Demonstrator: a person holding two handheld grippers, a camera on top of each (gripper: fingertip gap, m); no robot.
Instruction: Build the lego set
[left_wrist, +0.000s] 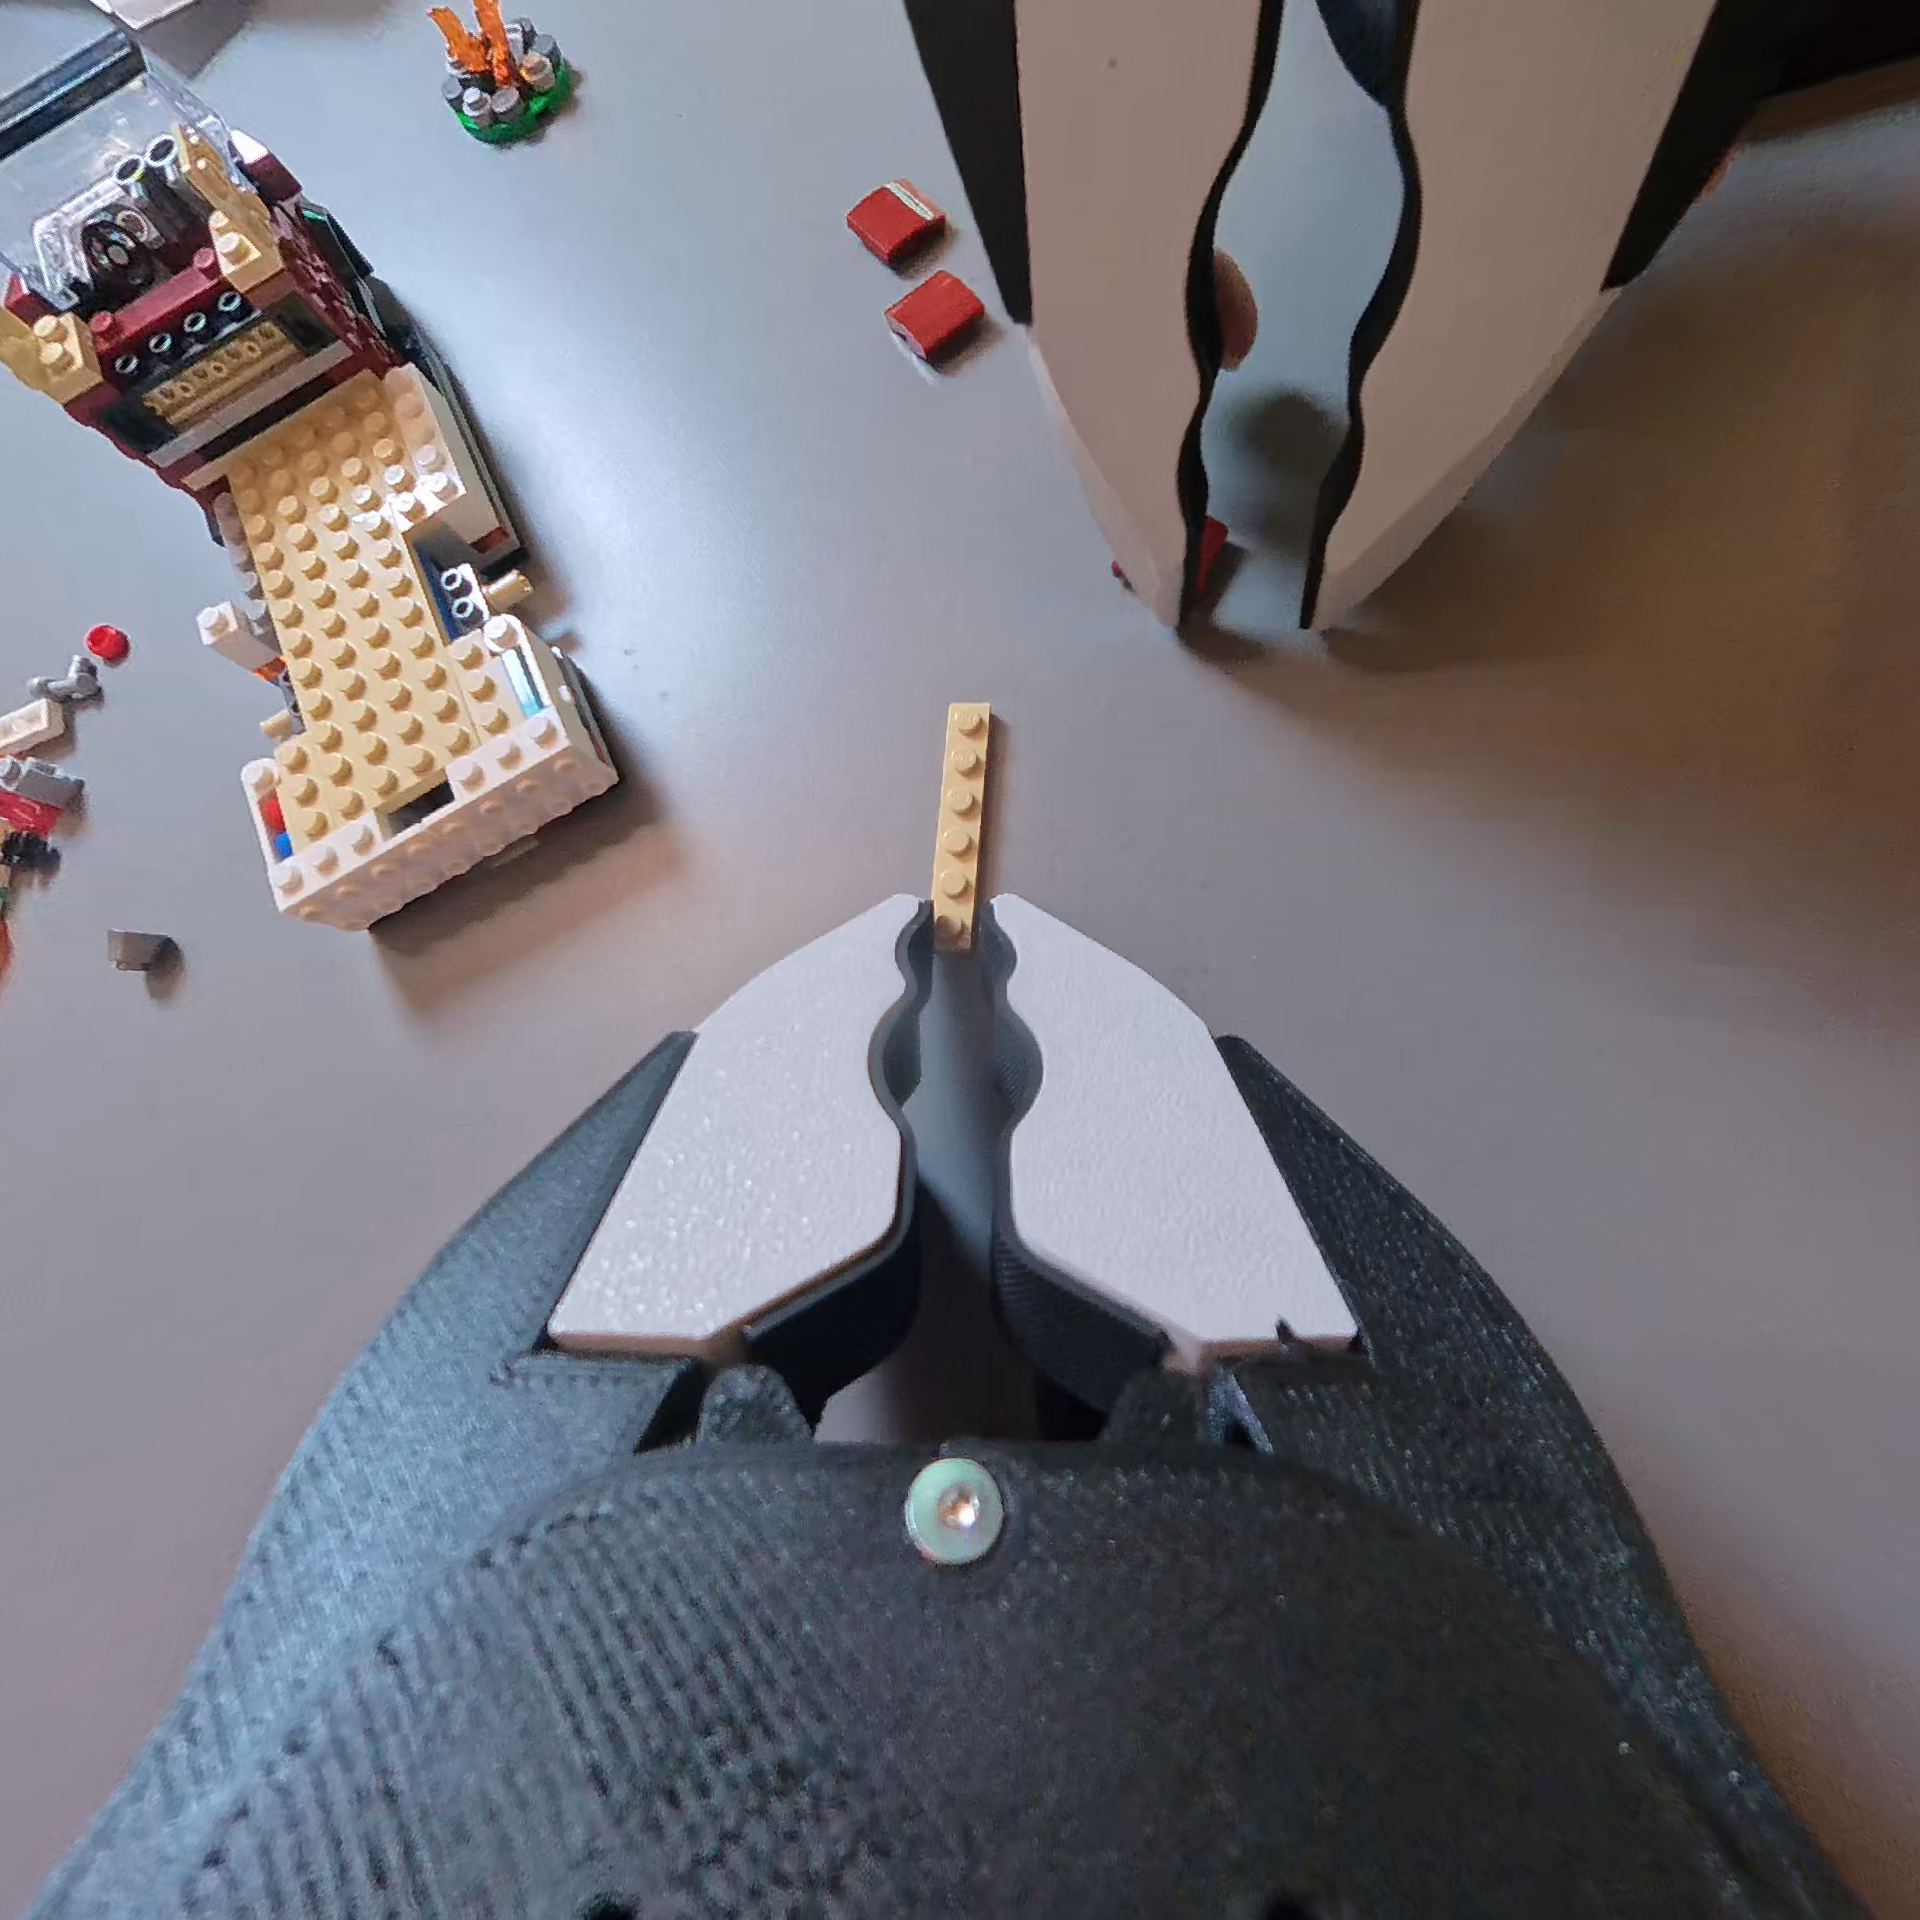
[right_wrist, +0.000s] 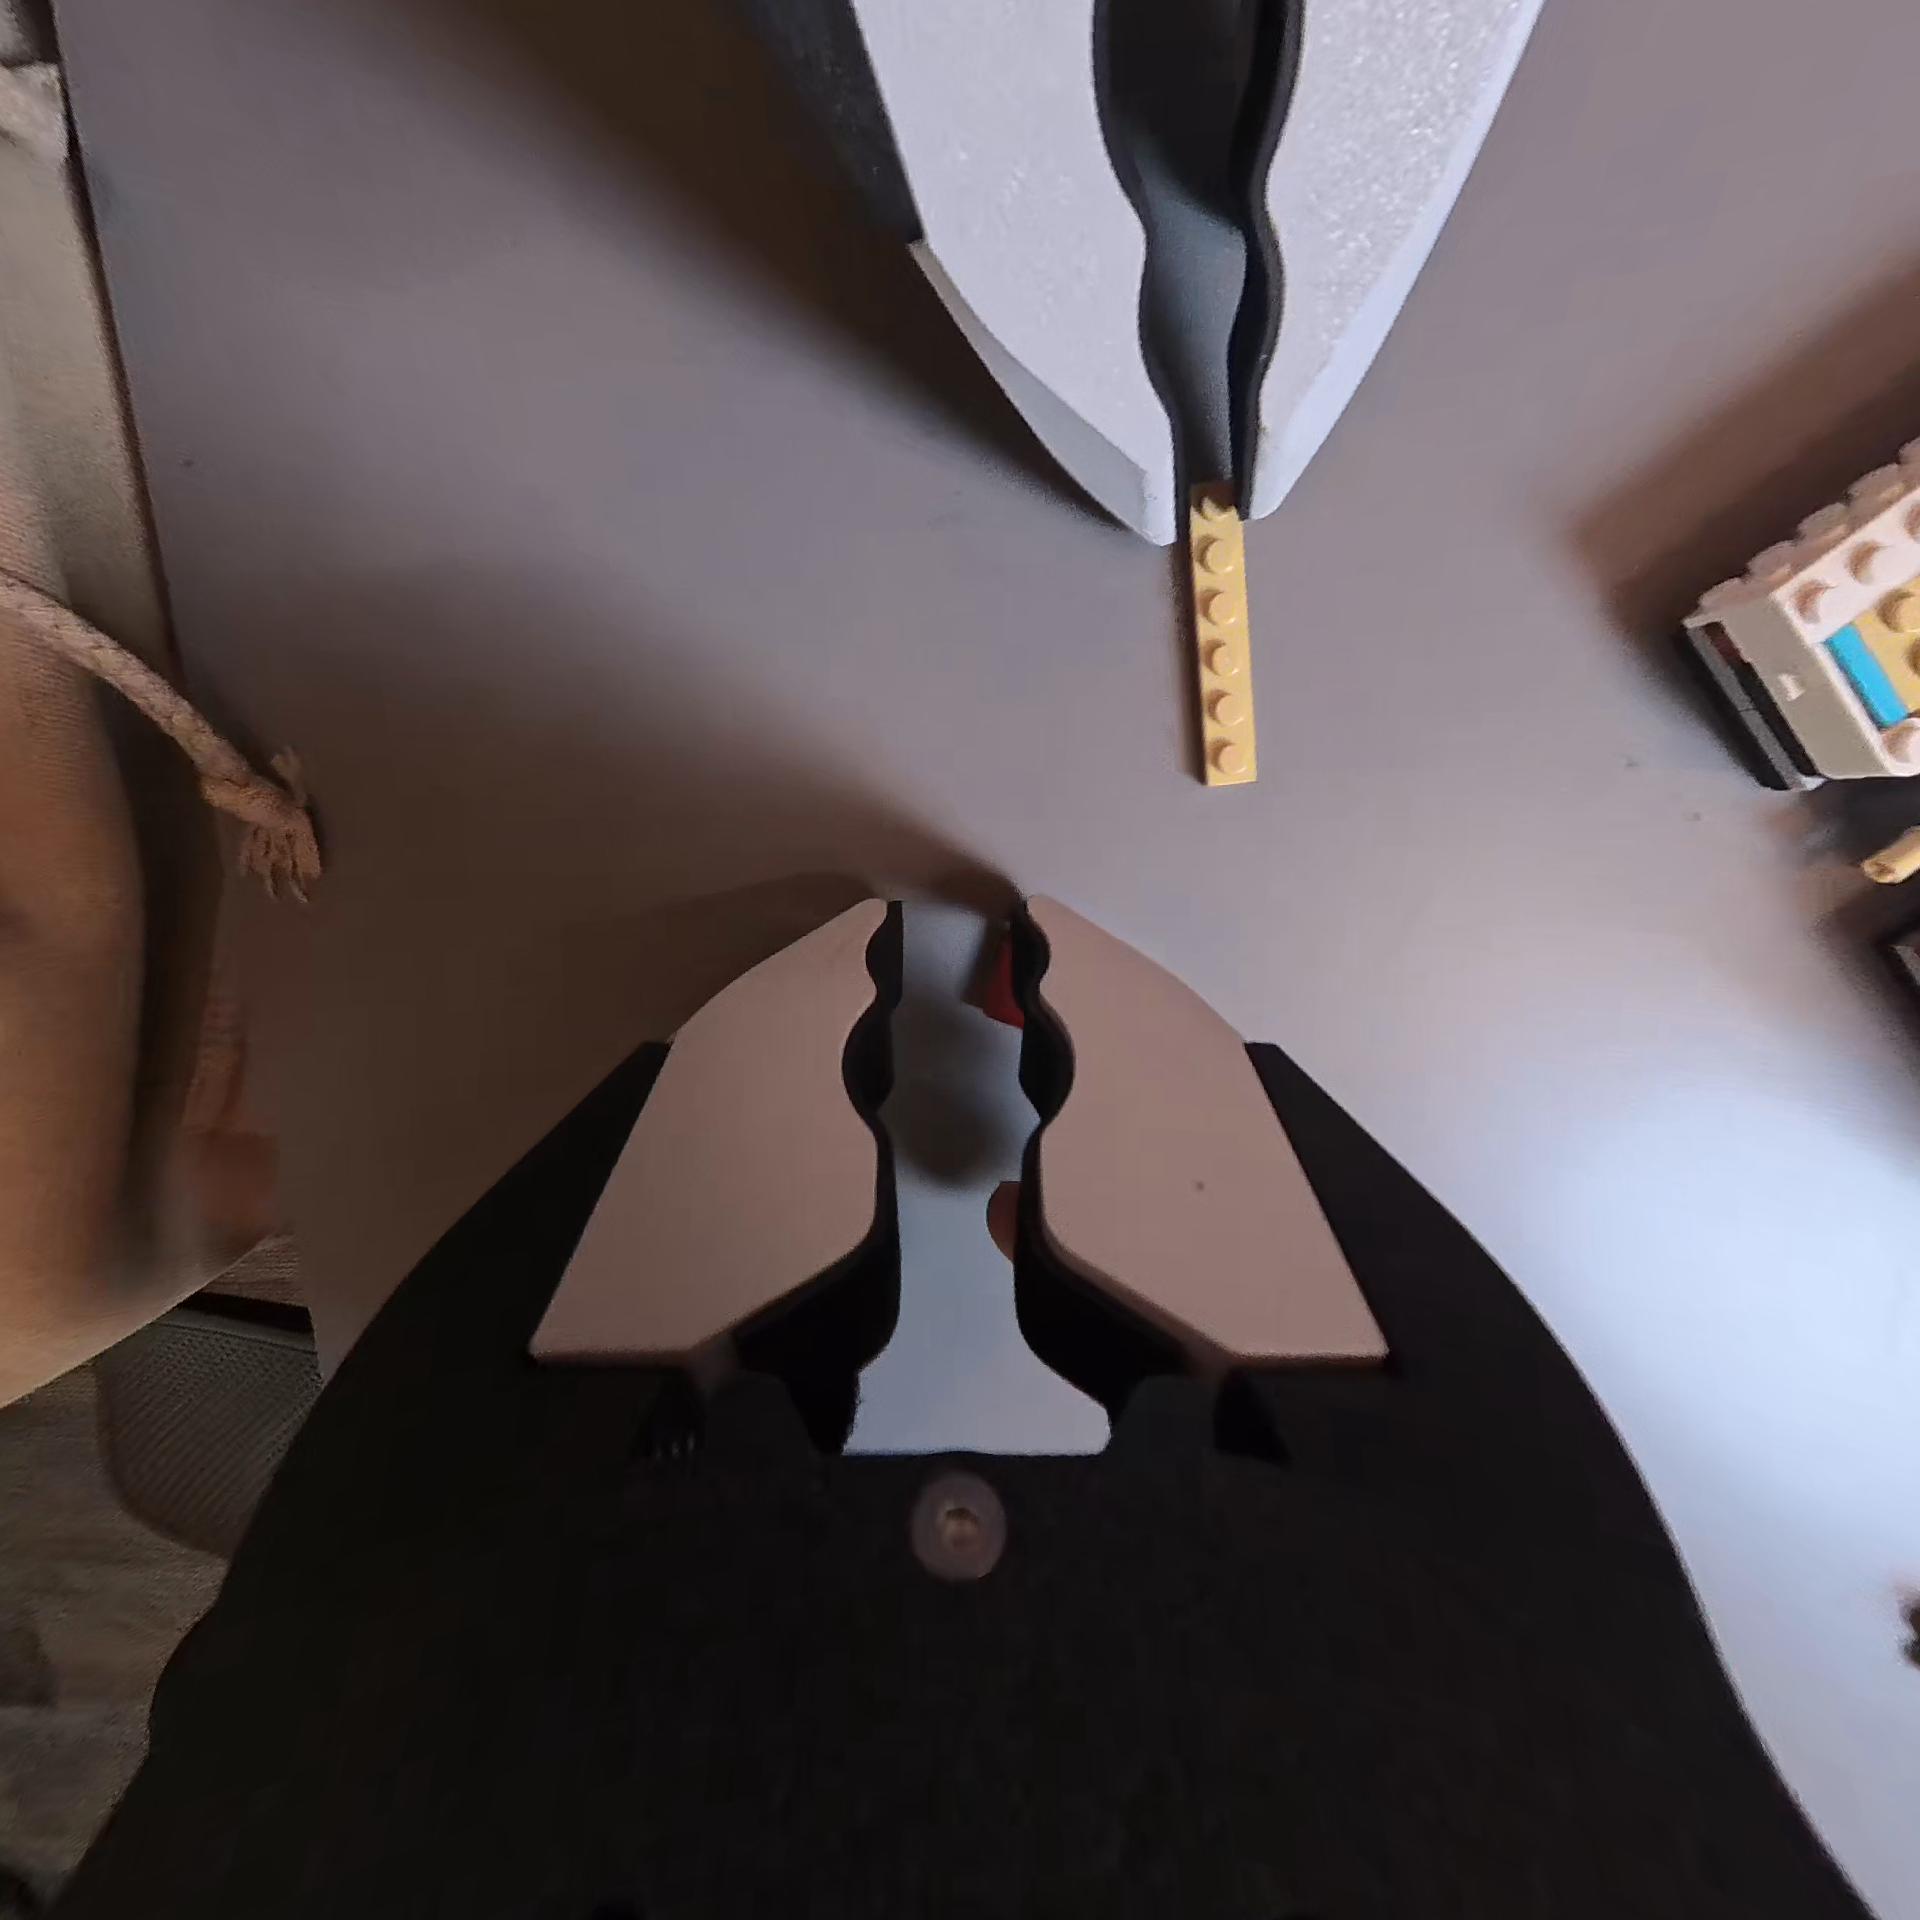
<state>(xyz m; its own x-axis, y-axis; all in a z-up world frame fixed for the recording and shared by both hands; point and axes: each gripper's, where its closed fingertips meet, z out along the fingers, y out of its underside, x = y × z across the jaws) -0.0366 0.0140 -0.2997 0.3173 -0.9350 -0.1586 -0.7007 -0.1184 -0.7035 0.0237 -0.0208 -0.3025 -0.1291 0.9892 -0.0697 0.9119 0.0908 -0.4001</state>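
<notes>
Tan strip (left_wrist: 961, 821): thin studded plastic plate, light, stiff, slick-sided; near end pinched between your left tool (left_wrist: 958, 914) tips, rest sticking out ahead over bench (left_wrist: 1351, 935). Best hold: long edges, near end. Right tool (right_wrist: 956, 925) part-open, small red piece (right_wrist: 1003, 982) against its right pad, left pad clear. Brick model (left_wrist: 395, 665) forward-left of left tool; open bench ahead, right tool forward-right.

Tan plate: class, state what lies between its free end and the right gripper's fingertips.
Only bare table; the right wrist view shows the whole stretch from the tan plate to the right gripper.
</notes>
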